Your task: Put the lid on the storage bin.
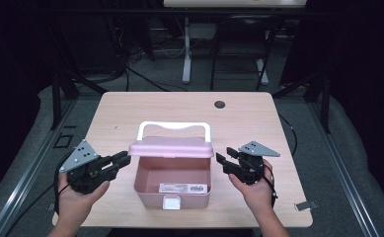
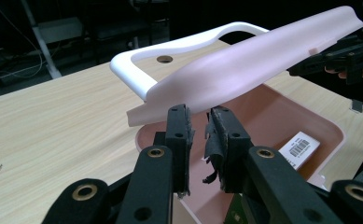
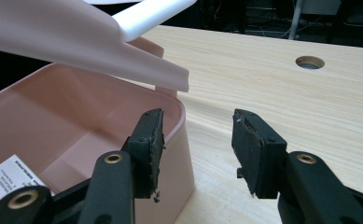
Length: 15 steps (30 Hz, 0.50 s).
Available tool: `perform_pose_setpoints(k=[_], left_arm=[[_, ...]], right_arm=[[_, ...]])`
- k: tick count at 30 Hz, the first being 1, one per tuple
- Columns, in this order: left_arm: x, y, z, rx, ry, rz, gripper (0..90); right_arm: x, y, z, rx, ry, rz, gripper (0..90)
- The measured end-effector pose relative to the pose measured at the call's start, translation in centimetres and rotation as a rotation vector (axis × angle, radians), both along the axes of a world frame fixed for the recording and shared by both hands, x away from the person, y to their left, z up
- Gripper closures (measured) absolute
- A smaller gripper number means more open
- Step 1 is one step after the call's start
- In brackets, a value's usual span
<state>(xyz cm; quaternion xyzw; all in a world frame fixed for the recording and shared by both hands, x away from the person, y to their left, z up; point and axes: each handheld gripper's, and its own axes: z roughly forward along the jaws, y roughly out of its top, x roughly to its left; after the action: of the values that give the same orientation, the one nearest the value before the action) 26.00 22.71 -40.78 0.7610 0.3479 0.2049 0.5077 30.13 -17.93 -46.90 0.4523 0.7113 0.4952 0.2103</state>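
Note:
A pink plastic box [image 1: 172, 195] stands open at the table's near middle, with a white barcode label [image 1: 183, 187] on its floor and a white latch [image 1: 172, 202] on the front wall. Its pink lid [image 1: 171, 147] is half raised, the white handle [image 1: 173, 125] behind it. My left gripper [image 1: 125, 160] is at the lid's left corner. In the left gripper view its jaws [image 2: 200, 116] stand a narrow gap apart, nothing between them, just below the lid [image 2: 244, 70] edge; whether they touch it I cannot tell. My right gripper [image 1: 222, 163] is open beside the box's right wall [image 3: 177, 140], jaws wide [image 3: 198, 126].
A round cable hole [image 1: 219, 104] sits in the wooden table top far back. A small metal clip [image 1: 305, 205] lies at the near right edge. Bare wood lies left, right and behind the box. Desk legs and cables stand on the floor beyond.

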Motion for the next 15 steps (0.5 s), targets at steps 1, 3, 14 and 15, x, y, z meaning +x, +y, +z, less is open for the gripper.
perform_pose_setpoints(k=[1, 3, 14, 15], left_arm=[[-0.1, 0.0, -0.1, -0.001, -0.003, -0.002, 77.9], [-0.2, 0.1, -0.2, -0.002, 0.001, -0.004, 78.0], [-0.9, 0.2, -1.0, -0.008, 0.019, -0.009, 78.1], [-0.9, 0.2, -1.1, -0.012, 0.015, -0.009, 78.1]], right_arm=[[0.0, 0.0, 0.0, 0.003, 0.000, -0.001, 53.2], [0.0, -0.1, 0.0, 0.005, -0.002, -0.003, 53.2], [0.1, -0.1, -0.2, 0.009, 0.007, -0.005, 53.2], [0.1, -0.1, -0.2, 0.011, 0.006, -0.003, 53.2]])
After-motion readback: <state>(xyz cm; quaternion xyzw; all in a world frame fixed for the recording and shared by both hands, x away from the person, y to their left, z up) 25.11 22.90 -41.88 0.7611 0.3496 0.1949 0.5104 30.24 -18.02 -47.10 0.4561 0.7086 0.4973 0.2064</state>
